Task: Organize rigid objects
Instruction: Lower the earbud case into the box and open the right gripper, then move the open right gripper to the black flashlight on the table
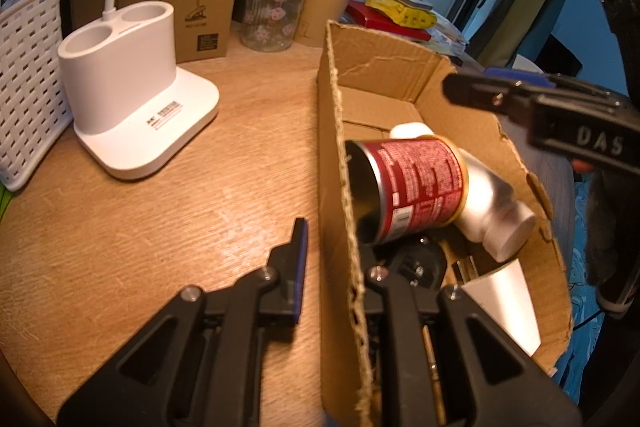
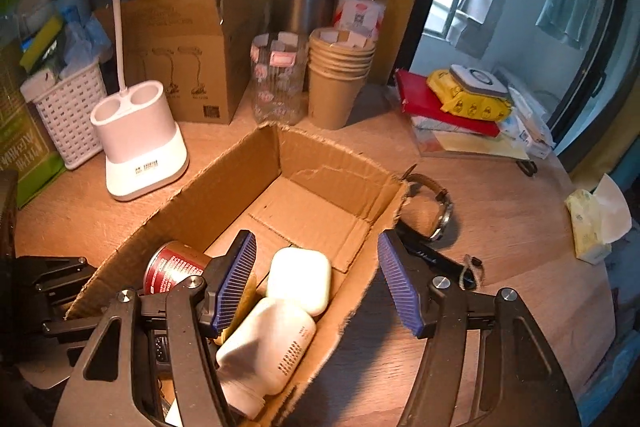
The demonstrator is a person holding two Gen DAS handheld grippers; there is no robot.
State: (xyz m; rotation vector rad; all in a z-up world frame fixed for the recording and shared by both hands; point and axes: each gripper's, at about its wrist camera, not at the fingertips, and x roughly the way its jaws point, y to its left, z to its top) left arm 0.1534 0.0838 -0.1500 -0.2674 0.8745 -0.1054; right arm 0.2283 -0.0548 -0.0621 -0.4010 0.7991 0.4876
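A torn cardboard box (image 1: 340, 155) (image 2: 248, 167) stands on the wooden table. Inside lie a red can (image 1: 416, 187) (image 2: 172, 267) on its side, a white bottle (image 1: 492, 203) (image 2: 264, 347), a white earbud case (image 2: 300, 279), a white cup (image 1: 504, 303) and a small black item (image 1: 416, 263). My left gripper (image 1: 336, 251) is shut on the box's left wall, one finger outside and one inside. My right gripper (image 2: 316, 239) hangs open over the box's right side, nothing between its pads; one of its fingers (image 1: 472, 89) shows above the box's far corner. A wristwatch (image 2: 436, 211) lies on the table just right of the box.
A white lamp base (image 1: 132, 107) and a white basket (image 1: 28, 87) stand left of the box. Behind are a lamp carton (image 2: 180, 59), a patterned glass jar (image 2: 276, 79) and stacked paper cups (image 2: 336, 79). A red book with yellow wipes (image 2: 468, 99) and a tissue pack (image 2: 592, 227) sit to the right.
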